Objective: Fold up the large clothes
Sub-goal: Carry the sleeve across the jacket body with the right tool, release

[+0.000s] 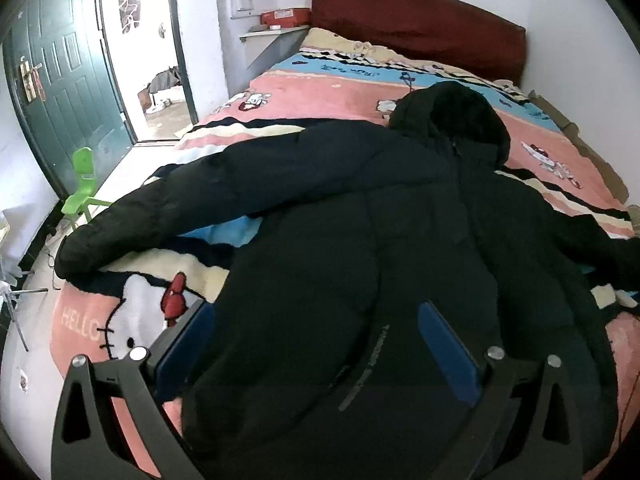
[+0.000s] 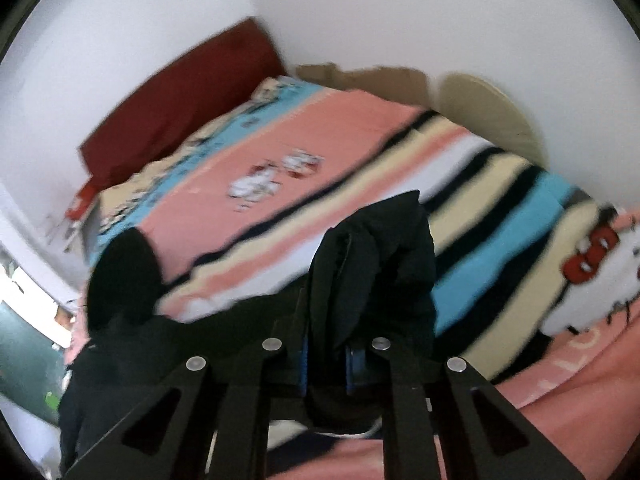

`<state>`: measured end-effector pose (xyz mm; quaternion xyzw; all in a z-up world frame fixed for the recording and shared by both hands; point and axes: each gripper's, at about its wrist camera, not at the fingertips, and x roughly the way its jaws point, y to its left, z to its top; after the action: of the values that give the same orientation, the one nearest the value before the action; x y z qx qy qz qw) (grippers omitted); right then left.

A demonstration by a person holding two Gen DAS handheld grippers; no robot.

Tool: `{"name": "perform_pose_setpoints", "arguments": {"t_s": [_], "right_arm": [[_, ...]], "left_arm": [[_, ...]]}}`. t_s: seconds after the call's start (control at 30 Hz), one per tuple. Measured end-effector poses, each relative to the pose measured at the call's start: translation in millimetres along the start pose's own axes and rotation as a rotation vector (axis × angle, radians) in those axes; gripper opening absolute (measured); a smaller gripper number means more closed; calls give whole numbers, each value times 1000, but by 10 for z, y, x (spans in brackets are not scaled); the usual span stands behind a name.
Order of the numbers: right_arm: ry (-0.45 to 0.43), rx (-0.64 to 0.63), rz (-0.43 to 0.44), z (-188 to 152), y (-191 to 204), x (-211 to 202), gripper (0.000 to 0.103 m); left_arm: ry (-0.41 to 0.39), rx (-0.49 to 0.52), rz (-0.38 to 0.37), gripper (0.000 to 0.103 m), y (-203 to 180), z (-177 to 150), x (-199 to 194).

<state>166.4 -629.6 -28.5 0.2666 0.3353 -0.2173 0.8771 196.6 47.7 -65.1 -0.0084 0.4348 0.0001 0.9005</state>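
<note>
Door: a dark green panelled door (image 1: 66,80) stands open at the far left, past the bed's left edge.
Chair: a small bright green plastic chair (image 1: 83,184) sits on the floor near that door, well apart from the bed.
Bed: a bed with a dark red padded headboard (image 1: 420,20) carries a pink, blue, cream and black striped cartoon blanket (image 1: 328,84).
Coat: a large black hooded padded coat (image 1: 380,240) lies spread over the foot half of the bed, hood toward the headboard, one sleeve reaching to the left edge, the other toward the right edge.
Left tongs: the left tongs (image 1: 316,344), black with blue pads, stand released, wide apart, over the coat's lower body near the foot edge; one finger is over the blanket, just beside the coat's side.
Right tongs: the right tongs (image 2: 326,368) are clenched on a bunched fold of the black coat (image 2: 372,264), lifted above the blanket; this view is blurred.
</note>
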Motion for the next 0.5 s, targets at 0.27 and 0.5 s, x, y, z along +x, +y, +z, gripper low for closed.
{"name": "perform_pose_setpoints", "arguments": {"t_s": [0.27,0.5], "right_arm": [[-1,-145,216,-60,1456,-171,11],[49,-243,383,-421,2679,-76,11]], "left_arm": [[-4,-14,-22,102,273,12,-123],[-5,-24,-15,102,580,-25,-171]]}}
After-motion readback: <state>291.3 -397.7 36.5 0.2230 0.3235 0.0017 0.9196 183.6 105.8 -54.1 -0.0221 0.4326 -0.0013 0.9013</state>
